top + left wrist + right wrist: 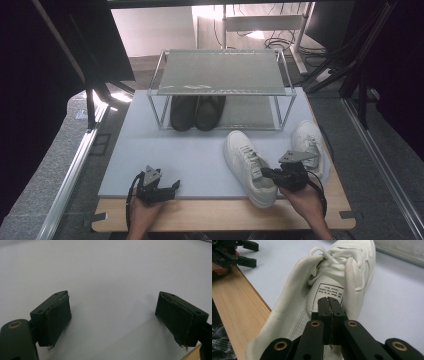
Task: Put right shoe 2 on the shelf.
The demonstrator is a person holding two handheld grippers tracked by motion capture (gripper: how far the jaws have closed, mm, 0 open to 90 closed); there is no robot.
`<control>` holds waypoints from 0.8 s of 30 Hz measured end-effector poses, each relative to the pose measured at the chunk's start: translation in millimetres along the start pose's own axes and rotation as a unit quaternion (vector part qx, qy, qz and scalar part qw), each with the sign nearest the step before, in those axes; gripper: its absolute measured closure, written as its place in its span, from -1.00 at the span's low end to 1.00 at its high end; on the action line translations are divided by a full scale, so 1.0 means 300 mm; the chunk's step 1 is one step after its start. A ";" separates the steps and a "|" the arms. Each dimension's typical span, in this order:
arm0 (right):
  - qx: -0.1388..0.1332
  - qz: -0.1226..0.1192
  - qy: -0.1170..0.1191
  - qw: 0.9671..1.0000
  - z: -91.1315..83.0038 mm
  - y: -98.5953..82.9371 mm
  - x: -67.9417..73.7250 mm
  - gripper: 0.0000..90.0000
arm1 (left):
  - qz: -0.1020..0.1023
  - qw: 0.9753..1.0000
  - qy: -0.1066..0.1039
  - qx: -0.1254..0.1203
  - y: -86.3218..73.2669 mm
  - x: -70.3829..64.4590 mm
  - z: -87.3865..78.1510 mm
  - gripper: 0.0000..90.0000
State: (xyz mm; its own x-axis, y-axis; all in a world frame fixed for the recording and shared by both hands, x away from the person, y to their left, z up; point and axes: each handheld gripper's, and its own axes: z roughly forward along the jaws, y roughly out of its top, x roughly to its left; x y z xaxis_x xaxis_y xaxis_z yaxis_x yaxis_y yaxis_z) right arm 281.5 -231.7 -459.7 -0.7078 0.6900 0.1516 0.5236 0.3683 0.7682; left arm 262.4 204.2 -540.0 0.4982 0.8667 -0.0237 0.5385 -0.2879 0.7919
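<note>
A white sneaker lies on the grey mat, heel toward the front edge. My right gripper is at its heel opening. In the right gripper view the gripper is shut, its jaws pressed together over the sneaker's printed tongue label, with nothing visible between them. A second white sneaker lies to the right of that hand. My left gripper rests at the mat's front left and stands open over bare mat; it appears as well in the right gripper view, as the left gripper.
A metal two-tier shoe rack stands at the back of the mat, with a pair of black shoes on its lower level. A strip of wooden tabletop runs along the front edge. Dark frame posts flank both sides.
</note>
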 end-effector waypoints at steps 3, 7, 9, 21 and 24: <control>0.004 0.006 0.000 1.000 -0.005 0.004 0.007 0.99 | 0.000 1.000 0.000 0.000 0.000 0.000 0.000 -0.72; 0.005 0.011 -0.006 1.000 -0.029 0.011 0.010 0.96 | 0.000 1.000 0.000 0.000 0.000 0.000 0.000 -0.72; 0.002 0.015 -0.008 1.000 -0.047 0.015 0.009 0.93 | 0.000 1.000 0.000 0.000 0.000 0.000 0.000 -0.72; 0.007 0.020 -0.035 0.999 -0.079 0.055 -0.010 0.45 | 0.000 1.000 0.000 0.000 0.000 0.000 0.000 -0.72; 0.021 0.020 -0.043 0.999 -0.056 0.062 -0.016 0.37 | -0.001 1.000 0.000 -0.001 0.000 0.000 0.001 -0.72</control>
State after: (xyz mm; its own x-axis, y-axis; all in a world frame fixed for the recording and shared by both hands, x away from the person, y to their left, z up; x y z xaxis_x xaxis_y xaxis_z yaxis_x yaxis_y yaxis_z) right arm 286.6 -238.6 -435.7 -0.6432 0.7552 0.1265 0.5718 0.3639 0.7353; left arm 262.4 204.0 -540.1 0.4966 0.8676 -0.0250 0.5387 -0.2854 0.7927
